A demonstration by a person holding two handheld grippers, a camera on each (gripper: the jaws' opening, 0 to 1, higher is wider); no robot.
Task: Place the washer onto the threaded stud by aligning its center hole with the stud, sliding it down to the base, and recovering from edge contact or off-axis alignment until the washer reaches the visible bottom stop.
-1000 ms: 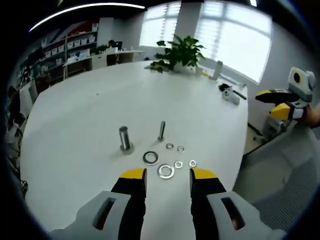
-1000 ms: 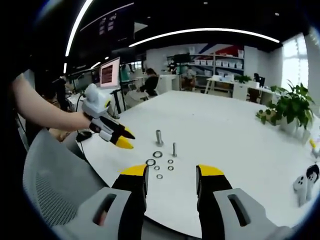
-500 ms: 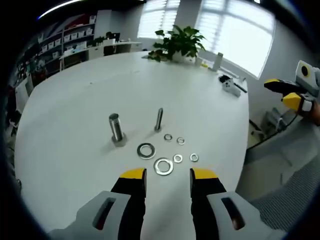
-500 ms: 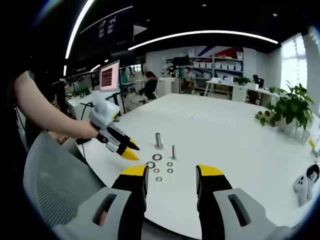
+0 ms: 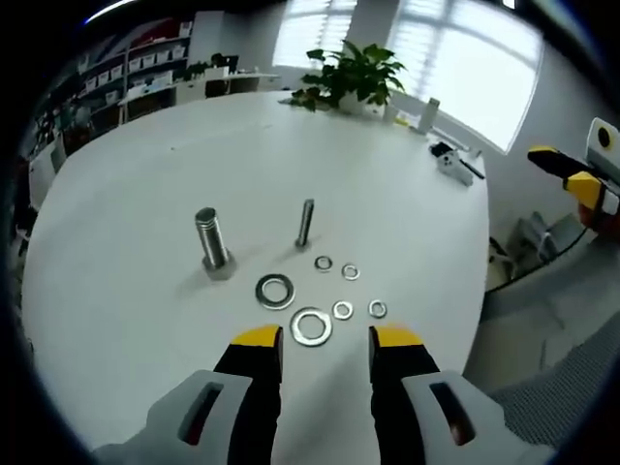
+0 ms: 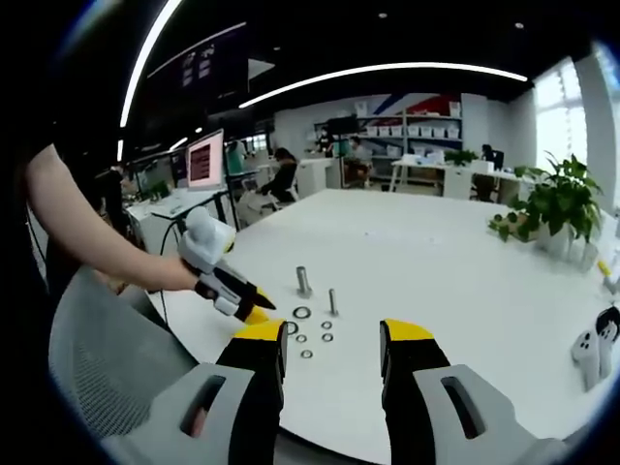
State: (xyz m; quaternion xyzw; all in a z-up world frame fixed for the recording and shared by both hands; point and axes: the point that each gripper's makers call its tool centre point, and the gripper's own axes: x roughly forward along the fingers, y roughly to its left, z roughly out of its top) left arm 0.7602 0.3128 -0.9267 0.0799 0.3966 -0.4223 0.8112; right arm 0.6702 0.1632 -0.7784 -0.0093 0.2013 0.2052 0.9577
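- Left gripper point(image 5: 325, 341) hangs low over the near edge of the white tabletop point(image 5: 136, 194) with its yellow-tipped jaws apart and nothing between them; we also see it from the right gripper view, reaching in from the left with its tips just beside the washers.
- Straight ahead of those jaws, almost between the tips, lies the large washer point(image 5: 312, 326), flat on the tabletop with its hole facing up.
- Just beyond it and a little to the left lies a second large washer point(image 5: 275, 291), also flat; four small washers point(image 5: 343, 310) are scattered to the right of these two.
- Farther along the same line stands the thin threaded stud point(image 5: 305, 223), upright on its base, its long axis rising from the tabletop; the washers lie between us and it.
- To the left of the thin one stands a thick bolt point(image 5: 208, 242) on its hex head, also upright, with threads showing near the top.
- Right gripper point(image 6: 332, 347) is held back off the tabletop edge, jaws apart and empty, well away from the washers, so we judge the left the nearer by far.
- We judge the coming move a short reach forward and down onto the near large washer; as it lies flat, we would need to catch it by the rim and tip it up.
- Once lifted, its hole must face down along the upright axis of the stud; we cannot tell from here which washer fits which stud.
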